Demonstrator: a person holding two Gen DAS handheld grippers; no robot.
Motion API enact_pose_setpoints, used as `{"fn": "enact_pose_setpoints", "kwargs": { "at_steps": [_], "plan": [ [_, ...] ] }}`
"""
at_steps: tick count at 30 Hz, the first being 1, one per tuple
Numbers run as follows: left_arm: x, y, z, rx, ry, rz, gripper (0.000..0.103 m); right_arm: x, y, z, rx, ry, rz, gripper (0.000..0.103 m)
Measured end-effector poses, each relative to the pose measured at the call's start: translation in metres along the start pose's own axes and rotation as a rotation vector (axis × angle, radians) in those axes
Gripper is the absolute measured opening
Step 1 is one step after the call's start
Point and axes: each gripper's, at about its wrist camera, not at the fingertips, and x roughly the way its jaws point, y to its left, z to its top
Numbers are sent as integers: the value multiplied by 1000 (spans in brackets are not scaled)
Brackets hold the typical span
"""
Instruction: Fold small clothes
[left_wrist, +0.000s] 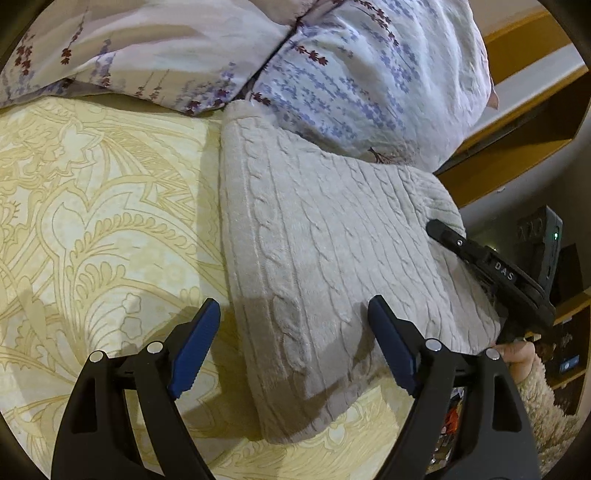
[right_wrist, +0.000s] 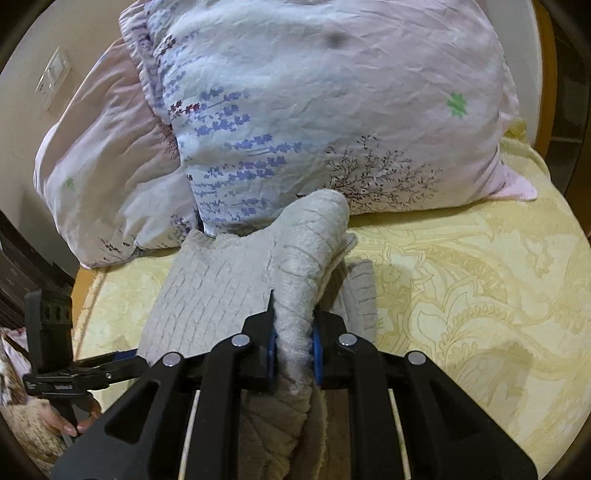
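fleece: grey cable-knit garment (left_wrist: 332, 258) lies centre frame on the yellow bedspread (left_wrist: 92, 221).
right gripper (right_wrist: 294, 352): clamped on a bunched edge.
left gripper (left_wrist: 291, 347): spread wide, seemingly empty.
risk: the thick fold may slip out.

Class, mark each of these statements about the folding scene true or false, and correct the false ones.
1. The right gripper is clamped on a fold of the beige knit garment. True.
2. The left gripper is shut on the garment. False: its jaws stand wide apart, with nothing pinched.
3. The garment lies on a yellow patterned bedspread. True.
4. The pillow behind the garment is plain black. False: it is pale with a lavender flower print.
5. The garment has a cable-knit texture. True.
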Motion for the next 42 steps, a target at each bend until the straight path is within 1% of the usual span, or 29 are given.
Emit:
{"fn": "enact_pose_setpoints", "kwargs": {
  "at_steps": [2,5,6,8,10,12,13,14,16,17,20,21,24,25,28,31,33,34,35,36,37,38,39,40,41,42],
  "plan": [
    [1,0,0,3,5,-1,83,1,3,2,-9,-8,-1,14],
    [1,0,-2,11,5,-2,83,-9,4,5,-15,-41,26,14],
    [1,0,-3,12,4,-5,83,-9,2,6,-16,-39,20,14],
    [3,0,-3,13,13,-10,83,2,-7,4,13,6,-4,14],
    [4,-1,-4,19,24,-11,83,22,-22,-5,46,76,-42,14],
    [3,-3,-3,35,32,-11,83,33,-35,-14,99,116,-44,17],
    [2,-4,-4,39,37,-15,83,31,-42,-16,141,109,-32,21],
    [2,-5,-4,43,42,-19,83,26,-45,-15,167,100,-32,28],
    [-1,-6,-5,49,49,-25,86,12,-52,-15,197,72,-54,40],
    [-3,-7,-5,54,49,-23,87,3,-56,-16,215,57,-44,47],
    [-8,-8,-11,83,56,-11,90,-26,-69,-26,284,13,30,51],
    [-8,-9,-13,88,63,-9,90,-37,-72,-33,303,2,76,51],
    [-7,-9,-20,101,87,4,90,-57,-72,-52,308,-9,152,51],
    [-8,-9,-22,103,92,3,90,-60,-71,-57,305,-12,164,51],
    [-8,-8,-25,103,104,-29,91,-70,-62,-71,287,-14,203,51],
    [-5,-12,-23,120,114,-28,91,-63,-50,-78,274,12,193,49],
    [-4,-16,-24,139,117,-17,91,-57,-47,-82,275,28,192,45],
    [-2,-18,-24,150,121,-7,91,-54,-45,-84,273,37,193,41],
    [-1,-20,-24,155,123,-1,91,-52,-41,-87,265,41,189,29],
    [1,-21,-24,156,128,1,91,-50,-39,-89,254,45,184,21],
    [2,-20,-24,149,134,-2,88,-49,-34,-90,236,47,177,15],
    [1,-19,-25,144,135,-11,74,-51,-32,-90,223,36,166,14],
    [1,-19,-25,140,141,-30,66,-55,-28,-90,204,15,161,13],
    [1,-19,-25,138,142,-28,60,-58,-27,-89,200,0,165,11],
    [-1,-17,-26,134,138,-25,50,-63,-26,-87,195,-22,171,11],
    [-3,-14,-25,119,136,-27,46,-68,-25,-86,189,-41,177,10]
  ]
}}
